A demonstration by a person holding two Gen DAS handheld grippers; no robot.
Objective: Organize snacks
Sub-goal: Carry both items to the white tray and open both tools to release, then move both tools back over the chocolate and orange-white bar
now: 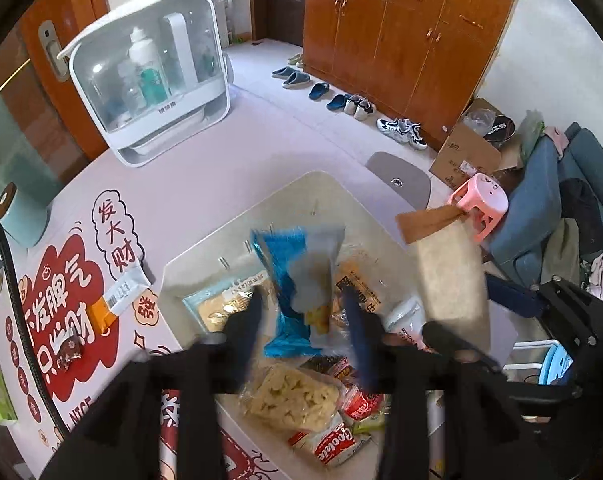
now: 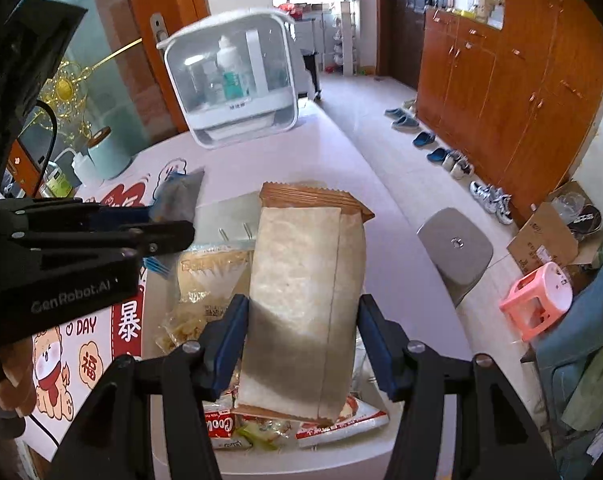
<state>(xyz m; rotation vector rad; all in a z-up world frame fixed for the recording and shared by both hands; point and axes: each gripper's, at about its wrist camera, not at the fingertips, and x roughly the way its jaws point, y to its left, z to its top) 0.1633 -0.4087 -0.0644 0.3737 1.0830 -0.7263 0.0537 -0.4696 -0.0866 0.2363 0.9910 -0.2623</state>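
Blue pads of the right hand-held gripper (image 2: 303,338) pinch a tan-and-brown snack packet (image 2: 301,300), upright above a cream tray (image 1: 301,192) heaped with snacks on the pink surface (image 1: 205,176). The left hand-held gripper (image 1: 305,312) stands apart, parted jaws flanking a blurred blue-and-grey packet (image 1: 297,280) with no pad seen pressing it. An orange-and-white packet (image 1: 119,298) lies outside the tray.

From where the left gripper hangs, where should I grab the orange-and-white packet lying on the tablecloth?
Grip the orange-and-white packet across its narrow width near the middle, coming from above. It lies flat, slanted and alone on the tablecloth, outside the tray, so turn the fingers to straddle its long sides.
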